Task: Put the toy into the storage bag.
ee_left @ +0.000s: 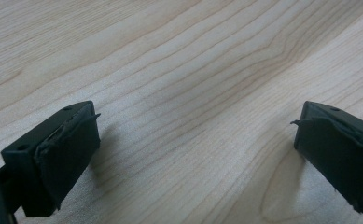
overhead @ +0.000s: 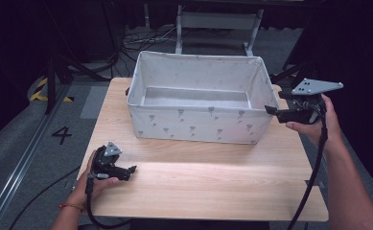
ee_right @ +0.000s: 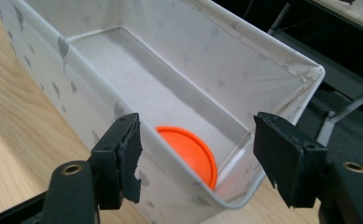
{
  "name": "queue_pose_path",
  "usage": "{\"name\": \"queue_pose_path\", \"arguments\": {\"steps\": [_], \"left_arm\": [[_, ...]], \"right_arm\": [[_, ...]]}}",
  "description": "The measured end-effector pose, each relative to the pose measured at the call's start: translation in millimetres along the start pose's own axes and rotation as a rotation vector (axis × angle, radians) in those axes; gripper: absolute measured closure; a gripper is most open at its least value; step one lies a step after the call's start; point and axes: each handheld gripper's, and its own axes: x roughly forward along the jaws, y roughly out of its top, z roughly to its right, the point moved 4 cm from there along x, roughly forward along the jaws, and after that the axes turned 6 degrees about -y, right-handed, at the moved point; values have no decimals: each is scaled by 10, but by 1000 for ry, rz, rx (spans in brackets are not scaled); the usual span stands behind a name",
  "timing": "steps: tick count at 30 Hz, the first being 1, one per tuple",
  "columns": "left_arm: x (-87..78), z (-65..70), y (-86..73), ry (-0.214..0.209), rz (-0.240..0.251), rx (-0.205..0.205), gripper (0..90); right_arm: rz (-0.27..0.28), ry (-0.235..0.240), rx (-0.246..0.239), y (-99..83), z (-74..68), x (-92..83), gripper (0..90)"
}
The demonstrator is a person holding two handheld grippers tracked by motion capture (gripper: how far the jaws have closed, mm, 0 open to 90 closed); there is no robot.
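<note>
The right gripper [ee_right: 195, 156] hangs wide open and empty at the near corner of the white patterned fabric bin [overhead: 193, 123], a round orange plastic disc [ee_right: 188, 154] inside just beyond its jaws; the left gripper [ee_left: 195, 149] rests wide open and empty on the pale wooden table [overhead: 213, 187].

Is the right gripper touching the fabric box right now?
Apart. In the right gripper view the right gripper hangs open by a corner of the box, its pads clear of the rim.
</note>
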Motion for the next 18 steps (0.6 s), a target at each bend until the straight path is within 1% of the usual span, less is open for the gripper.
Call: {"name": "queue_pose_path", "arguments": {"steps": [1,3,4,7,10,16,18], "left_arm": [[0,0,0,0,0,0,5],[0,0,0,0,0,0,5],[0,0,0,0,0,0,5],[0,0,0,0,0,0,5],[0,-3,1,2,1,3,5],[0,0,0,0,0,0,5],[0,0,0,0,0,0,5]], "right_arm": [[-1,-2,-17,-30,-48,-48,328],[-1,-8,-24,-41,-61,-65,327],[2,-18,-25,-58,-80,-93,326],[10,-24,-32,-112,-133,-161,312],[3,-47,-54,-177,-173,-217,302],[13,-44,-46,-328,-221,-311,295],[13,-52,-48,-386,-238,-333,294]]}}
